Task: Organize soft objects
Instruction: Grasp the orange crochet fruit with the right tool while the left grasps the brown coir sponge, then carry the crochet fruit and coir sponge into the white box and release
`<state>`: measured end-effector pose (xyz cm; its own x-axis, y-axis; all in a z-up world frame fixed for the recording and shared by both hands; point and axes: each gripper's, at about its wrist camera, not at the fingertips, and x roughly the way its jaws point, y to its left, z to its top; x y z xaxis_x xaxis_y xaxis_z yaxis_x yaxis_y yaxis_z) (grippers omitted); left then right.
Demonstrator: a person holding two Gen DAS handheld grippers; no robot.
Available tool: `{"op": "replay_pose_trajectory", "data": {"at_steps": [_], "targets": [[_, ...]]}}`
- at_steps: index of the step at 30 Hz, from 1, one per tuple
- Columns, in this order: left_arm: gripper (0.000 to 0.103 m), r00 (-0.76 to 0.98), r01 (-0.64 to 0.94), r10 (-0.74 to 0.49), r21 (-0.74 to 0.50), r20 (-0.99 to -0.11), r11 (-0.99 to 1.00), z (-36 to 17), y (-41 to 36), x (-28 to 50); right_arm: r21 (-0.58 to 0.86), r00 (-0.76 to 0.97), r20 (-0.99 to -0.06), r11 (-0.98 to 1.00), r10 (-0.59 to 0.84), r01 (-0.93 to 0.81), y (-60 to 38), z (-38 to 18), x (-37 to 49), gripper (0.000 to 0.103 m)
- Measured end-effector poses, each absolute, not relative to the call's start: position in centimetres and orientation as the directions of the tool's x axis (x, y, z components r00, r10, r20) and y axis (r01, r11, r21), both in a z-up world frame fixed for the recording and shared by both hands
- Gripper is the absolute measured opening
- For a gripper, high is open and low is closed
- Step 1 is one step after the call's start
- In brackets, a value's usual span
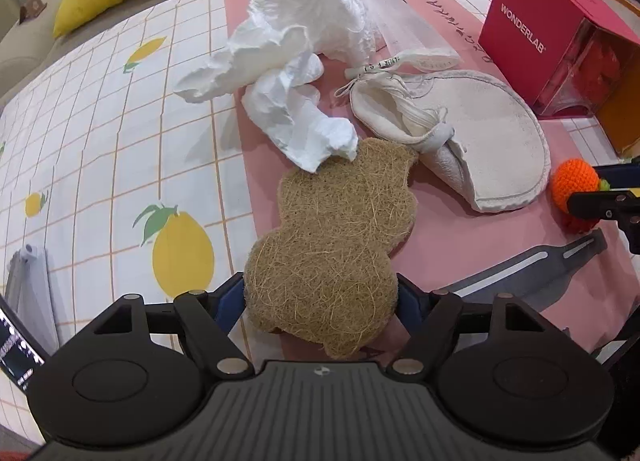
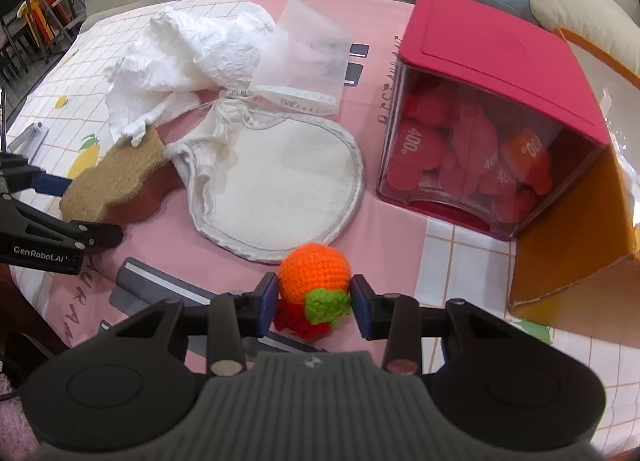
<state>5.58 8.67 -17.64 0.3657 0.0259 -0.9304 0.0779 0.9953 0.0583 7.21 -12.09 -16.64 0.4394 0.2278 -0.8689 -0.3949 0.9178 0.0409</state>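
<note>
The left gripper [image 1: 320, 297] is clamping the near end of the brown fibre pad [image 1: 336, 237], its long axis running far toward the tissues [image 1: 280, 61]. At the right, the right gripper [image 2: 314, 303] is pinching the crocheted orange [image 2: 314, 271], nearer the orange box [image 2: 576, 229].

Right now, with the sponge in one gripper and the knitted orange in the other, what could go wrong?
1. The crumpled white paper lies on the far tip of the sponge, so lifting with the left gripper could drag it along.
2. The right gripper brackets the knitted orange near its edge; the round ball may pop out.
3. The left gripper holds only the sponge's near end, so it may sag onto the cloth pouch.
</note>
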Motion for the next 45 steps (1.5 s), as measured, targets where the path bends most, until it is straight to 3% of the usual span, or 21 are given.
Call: {"op": "replay_pose_trajectory", "data": {"at_steps": [9, 17, 29, 36, 45], "targets": [[0.086, 0.405, -0.024, -0.012, -0.024, -0.914, 0.999, -13.0, 8.8, 3.9, 0.072, 0.462, -0.846, 0.915, 0.267, -0.397, -12.8, -14.5, 6.4, 0.039], [0.086, 0.466, -0.040, -0.117, -0.152, -0.877, 0.987, -8.1, 6.8, 2.6, 0.112, 0.509, -0.805, 0.921, 0.305, -0.373, -15.1, -11.7, 5.0, 0.039], [0.086, 0.473, 0.175, -0.289, -0.232, -0.833, 0.957, -4.1, -1.1, 5.1, 0.138, 0.677, -0.686, 0.961, 0.268, -0.241, -21.4, -6.0, 4.0, 0.039], [0.086, 0.467, 0.371, -0.350, -0.179, -0.812, 0.911, -2.2, -8.5, 8.6, 0.116, 0.754, -0.644, 0.990, 0.133, -0.076, -28.3, -4.5, 4.0, 0.039], [0.086, 0.428, 0.504, -0.348, -0.099, -0.834, 0.858, -1.3, -17.7, 13.7, 0.133, 0.759, -0.651, 0.985, 0.003, 0.110, -36.3, -5.0, 5.4, 0.039]]}}
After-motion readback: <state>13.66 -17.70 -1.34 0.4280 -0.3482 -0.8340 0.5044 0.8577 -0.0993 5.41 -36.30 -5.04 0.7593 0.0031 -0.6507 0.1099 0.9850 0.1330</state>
